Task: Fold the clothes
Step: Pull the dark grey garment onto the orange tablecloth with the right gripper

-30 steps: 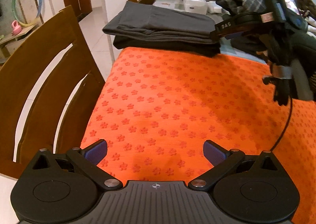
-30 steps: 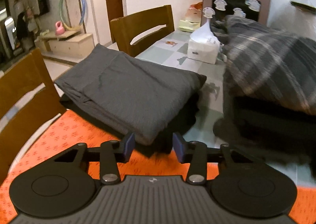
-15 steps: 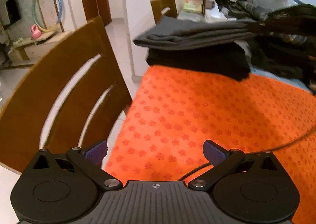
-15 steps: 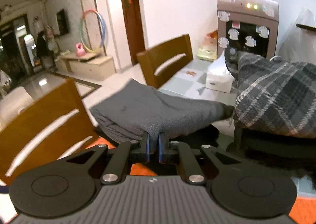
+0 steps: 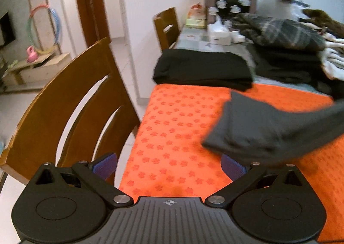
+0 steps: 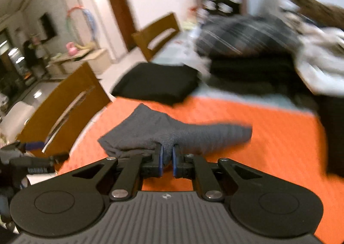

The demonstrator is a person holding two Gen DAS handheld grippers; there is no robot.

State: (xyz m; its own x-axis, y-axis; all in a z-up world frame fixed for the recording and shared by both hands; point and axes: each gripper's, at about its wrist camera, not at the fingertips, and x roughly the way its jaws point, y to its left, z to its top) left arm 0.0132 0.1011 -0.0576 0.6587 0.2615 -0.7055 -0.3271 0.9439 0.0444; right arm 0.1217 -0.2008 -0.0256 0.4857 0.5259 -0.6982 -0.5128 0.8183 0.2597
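The right gripper (image 6: 167, 158) is clamped on a fold of the grey garment (image 6: 172, 134), which hangs above the orange flower-print cloth (image 6: 247, 115) (the picture is blurred). The left gripper (image 5: 169, 165) stands wide apart with nothing between its blue pads (image 5: 105, 164), low over the cloth's near edge beside a wooden chair (image 5: 64, 104). Beyond the cloth lies a folded black garment (image 5: 202, 67), then a plaid garment (image 5: 279, 33) on a dark pile, and a tissue box (image 5: 219, 37) farther back.
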